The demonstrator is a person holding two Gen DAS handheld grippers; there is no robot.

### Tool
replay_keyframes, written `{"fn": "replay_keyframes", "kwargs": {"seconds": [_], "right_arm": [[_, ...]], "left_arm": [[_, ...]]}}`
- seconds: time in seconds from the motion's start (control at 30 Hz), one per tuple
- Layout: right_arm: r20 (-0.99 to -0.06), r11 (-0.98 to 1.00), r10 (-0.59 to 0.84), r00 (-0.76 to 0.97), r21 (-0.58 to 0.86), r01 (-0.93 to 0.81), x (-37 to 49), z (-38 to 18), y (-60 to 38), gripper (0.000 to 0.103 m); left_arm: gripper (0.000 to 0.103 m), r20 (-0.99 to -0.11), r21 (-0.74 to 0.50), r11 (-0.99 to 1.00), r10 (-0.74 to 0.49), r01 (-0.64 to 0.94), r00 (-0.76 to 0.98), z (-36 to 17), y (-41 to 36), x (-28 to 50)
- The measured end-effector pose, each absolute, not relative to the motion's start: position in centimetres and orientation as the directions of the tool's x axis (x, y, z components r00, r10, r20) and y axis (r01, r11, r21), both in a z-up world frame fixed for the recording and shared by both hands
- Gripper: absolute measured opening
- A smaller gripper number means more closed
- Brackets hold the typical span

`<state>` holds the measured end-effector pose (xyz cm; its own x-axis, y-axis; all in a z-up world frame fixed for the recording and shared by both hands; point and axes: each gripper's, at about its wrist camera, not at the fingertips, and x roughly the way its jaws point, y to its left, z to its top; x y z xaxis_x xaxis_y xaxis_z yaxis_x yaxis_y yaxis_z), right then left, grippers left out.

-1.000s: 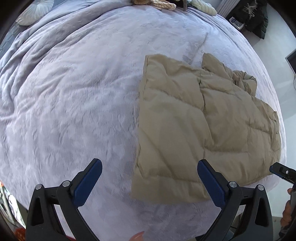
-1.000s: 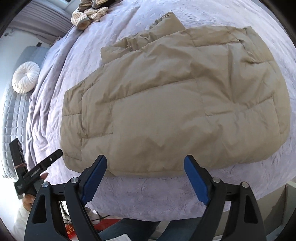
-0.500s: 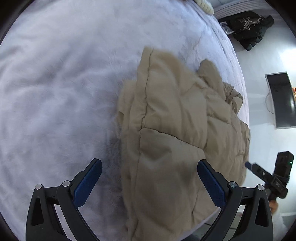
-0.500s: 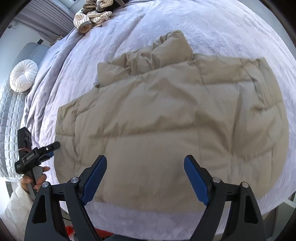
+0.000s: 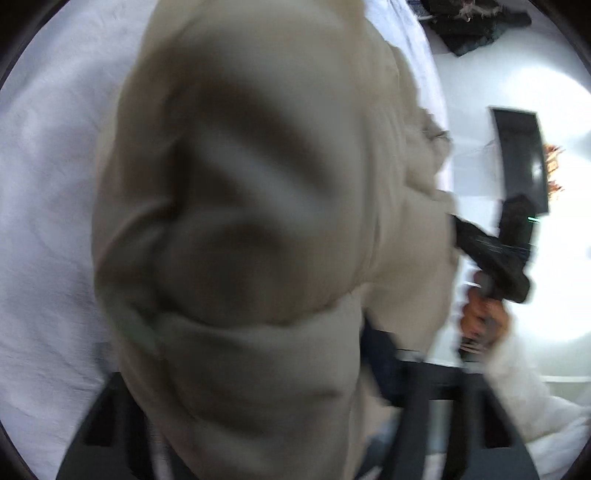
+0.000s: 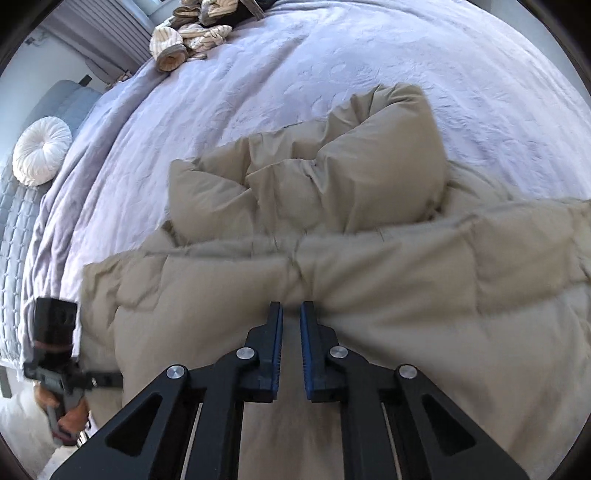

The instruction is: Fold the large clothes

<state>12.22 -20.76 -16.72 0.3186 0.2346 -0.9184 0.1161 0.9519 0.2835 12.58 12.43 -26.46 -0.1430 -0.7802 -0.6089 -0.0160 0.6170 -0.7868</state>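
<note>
**Both grippers at the jacket's near edge**

The right gripper [image 6: 291, 314] is clenched on a pinch of the jacket [image 6: 369, 295], its blue pads nearly together with fabric bunched between them. The jacket lies straight ahead of it, long axis running left to right across the bed [image 6: 332, 74], sleeves heaped on the far side. The left gripper [image 6: 110, 378] meets the jacket's left end; its jaws are hidden by fabric and blur, so I cannot tell its grip. Any fold, I judge, goes away from the grippers, across the short axis.

Counted: one jacket, two grippers, one round cushion [image 6: 42, 149], one pile of striped clothes [image 6: 192, 33].
</note>
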Motion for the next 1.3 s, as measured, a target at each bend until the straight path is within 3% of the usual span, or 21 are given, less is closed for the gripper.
{"fn": "replay_keyframes", "kwargs": {"seconds": [0.03,0.13,0.23,0.5,0.63,0.83,1.0,1.3], "right_arm": [[-0.921,0.951,0.234,0.313,0.283,0.123,12.8,-17.3,-20.8,0.009],[-0.93,0.949,0.228,0.289,0.278,0.146,14.0,-18.8,-20.9,0.005],[-0.934,0.946,0.236,0.267,0.284,0.158,14.7,-20.0,-21.1,0.004],[-0.928,0.924,0.288,0.237,0.335,0.187,15.4,-20.6,-22.4,0.003],[-0.901,0.898,0.322,0.29,0.388,0.209,12.7,-17.4,-24.6,0.003],[-0.832,0.81,0.44,0.338,0.53,0.25,1.7,-14.3,-26.9,0.004],[-0.796,0.734,0.509,0.326,0.6,0.318,-4.1,-17.2,-25.8,0.004],[-0.74,0.627,0.595,0.315,0.672,0.394,-3.8,-23.0,-26.7,0.001]], "left_arm": [[0.037,-0.599,-0.796,0.606,-0.789,-0.009,-0.139,-26.0,12.2,12.4],[0.03,-0.543,-0.837,0.547,-0.83,0.009,-0.127,-23.6,11.3,11.8],[0.03,-0.479,-0.878,0.477,-0.869,0.047,-0.126,-20.2,9.2,11.2],[0.03,-0.43,-0.899,0.414,-0.894,0.141,-0.122,-13.7,0.7,10.3],[0.03,-0.461,-0.881,0.438,-0.88,0.178,-0.118,-12.3,-1.5,9.5],[0.03,-0.502,-0.861,0.484,-0.858,0.16,-0.105,-11.5,-2.9,8.7],[0.03,-0.558,-0.826,0.535,-0.821,0.179,-0.119,-9.9,-5.5,7.4],[0.031,-0.684,-0.725,0.627,-0.703,0.286,-0.194,-8.0,-17.6,5.2]]}}
